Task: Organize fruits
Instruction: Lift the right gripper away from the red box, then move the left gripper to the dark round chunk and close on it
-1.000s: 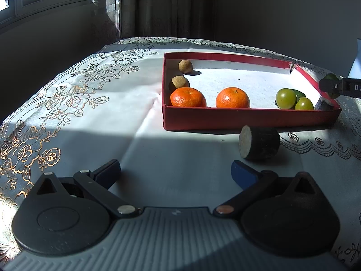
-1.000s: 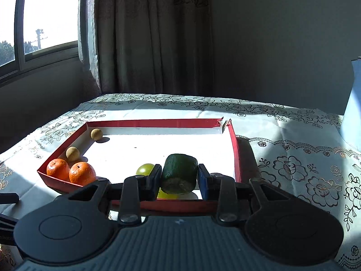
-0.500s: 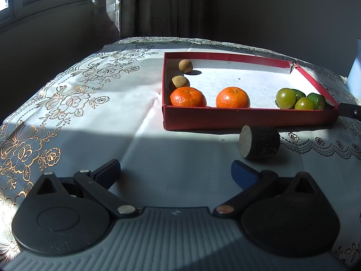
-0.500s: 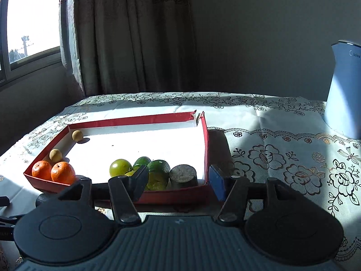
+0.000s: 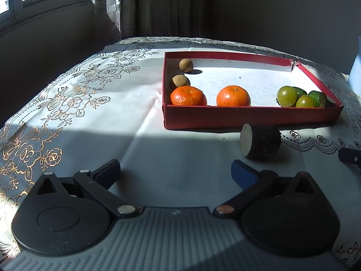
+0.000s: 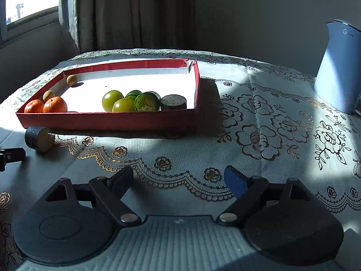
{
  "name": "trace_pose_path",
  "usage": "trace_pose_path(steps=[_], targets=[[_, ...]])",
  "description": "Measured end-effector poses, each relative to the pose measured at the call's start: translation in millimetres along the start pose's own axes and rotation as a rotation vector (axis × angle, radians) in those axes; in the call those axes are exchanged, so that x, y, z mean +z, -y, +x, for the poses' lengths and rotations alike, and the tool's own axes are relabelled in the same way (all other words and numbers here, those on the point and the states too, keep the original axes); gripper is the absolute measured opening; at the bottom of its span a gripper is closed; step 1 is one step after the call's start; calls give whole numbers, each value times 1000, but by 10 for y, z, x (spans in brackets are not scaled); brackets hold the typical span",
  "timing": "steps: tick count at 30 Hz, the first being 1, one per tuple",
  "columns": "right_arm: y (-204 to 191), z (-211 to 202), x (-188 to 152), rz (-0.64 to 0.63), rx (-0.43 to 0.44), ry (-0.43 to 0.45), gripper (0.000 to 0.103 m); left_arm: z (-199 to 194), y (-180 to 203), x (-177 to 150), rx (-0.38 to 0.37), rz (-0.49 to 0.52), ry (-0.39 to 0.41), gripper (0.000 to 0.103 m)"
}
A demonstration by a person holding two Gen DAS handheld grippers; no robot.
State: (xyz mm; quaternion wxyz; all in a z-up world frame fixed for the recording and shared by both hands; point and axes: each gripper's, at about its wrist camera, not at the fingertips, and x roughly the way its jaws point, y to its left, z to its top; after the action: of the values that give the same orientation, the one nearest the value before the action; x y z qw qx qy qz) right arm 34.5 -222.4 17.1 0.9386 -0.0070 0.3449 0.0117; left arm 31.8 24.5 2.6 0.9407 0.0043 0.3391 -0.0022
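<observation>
A red tray [image 5: 248, 116] [image 6: 108, 120] on the tablecloth holds two oranges [image 5: 188, 96] [image 6: 55, 105], two small brown fruits [image 5: 186, 65] [image 6: 71, 79], green fruits [image 5: 287, 96] [image 6: 112, 97] and dark cucumber pieces [image 6: 173, 102] at its right end. Another dark cut piece [image 5: 259, 141] [image 6: 39, 139] lies on the cloth in front of the tray. My left gripper [image 5: 174, 171] is open and empty, just short of that piece. My right gripper [image 6: 178, 179] hangs over the cloth before the tray, jaws opening, nothing between them.
A blue-grey kettle [image 6: 338, 67] stands at the back right of the table. A window and curtain [image 6: 135, 11] lie behind the table. The right gripper's fingertip [image 5: 349, 157] shows at the right edge of the left wrist view.
My right gripper let go of the green cucumber piece in the tray's right end, opened wide and drew back and down over the cloth. The left gripper stayed still.
</observation>
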Motion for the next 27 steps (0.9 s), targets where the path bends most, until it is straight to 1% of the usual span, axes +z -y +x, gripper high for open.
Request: trace_pose_path(steps=[5,17,20,23,26,27], targets=[[23,20,4,12,-1,-13,99,1,8,4,5,3,1,103],[21,26,0,13,1,-15,101,-18,66,5,33,33,15,103],[20,26,-1,13,1,-15,101,-49,113,-1,59,56,36,103],[20,27,-2,13,1,-15,101,-100,154,-9,66,75,68,103],[21,28,-2,13,1,-15,101,-131,188,6,9,43,64,103],[23,27,-2,13,1,-15,101,-142,232,14,-7,46,70,103]])
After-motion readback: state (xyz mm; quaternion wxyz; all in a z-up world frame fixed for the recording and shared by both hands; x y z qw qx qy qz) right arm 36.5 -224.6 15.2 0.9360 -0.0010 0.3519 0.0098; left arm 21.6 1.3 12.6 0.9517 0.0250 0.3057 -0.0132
